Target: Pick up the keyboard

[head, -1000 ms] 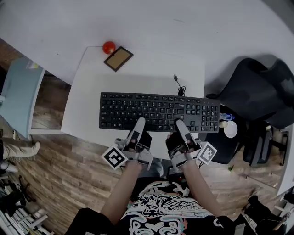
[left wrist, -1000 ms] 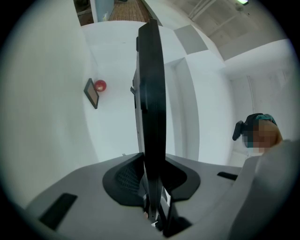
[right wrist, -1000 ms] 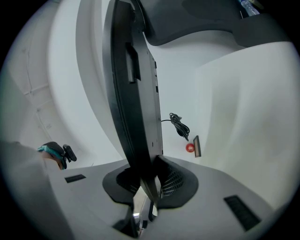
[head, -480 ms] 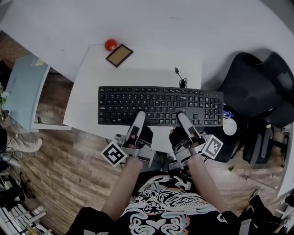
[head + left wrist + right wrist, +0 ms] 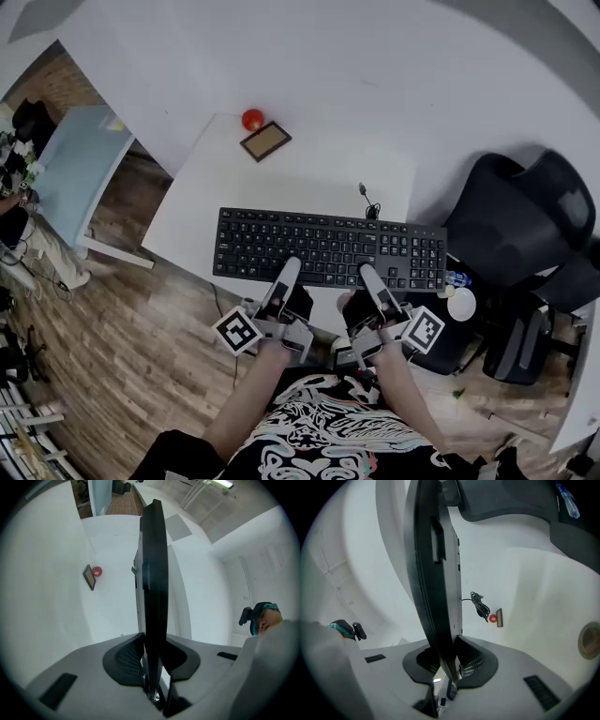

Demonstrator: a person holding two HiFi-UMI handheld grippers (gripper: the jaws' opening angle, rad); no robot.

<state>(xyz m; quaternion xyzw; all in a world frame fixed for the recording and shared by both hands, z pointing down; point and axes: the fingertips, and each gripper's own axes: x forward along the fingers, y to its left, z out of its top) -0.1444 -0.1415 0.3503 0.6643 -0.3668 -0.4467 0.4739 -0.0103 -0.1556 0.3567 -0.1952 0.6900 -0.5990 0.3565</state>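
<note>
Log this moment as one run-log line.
left gripper: shut on keyboard near edge | right gripper: shut on same edge | keyboard: appears raised off white table

The keyboard (image 5: 330, 249) is black with pale key legends, and its cable (image 5: 368, 199) is black too. The table (image 5: 216, 178) is plain white. The ball (image 5: 251, 119) is red; the small board (image 5: 265, 142) is tan inside a dark frame. The left gripper (image 5: 287, 270) and right gripper (image 5: 367, 273) are light grey with black ribbed pads, each patterned with black-and-white square markers. The floor (image 5: 141, 356) is brown, in wood-grain planks. The chair (image 5: 511, 225) is black. The shirt (image 5: 328, 422) is black with white swirls, plus flecks of red and teal.
</note>
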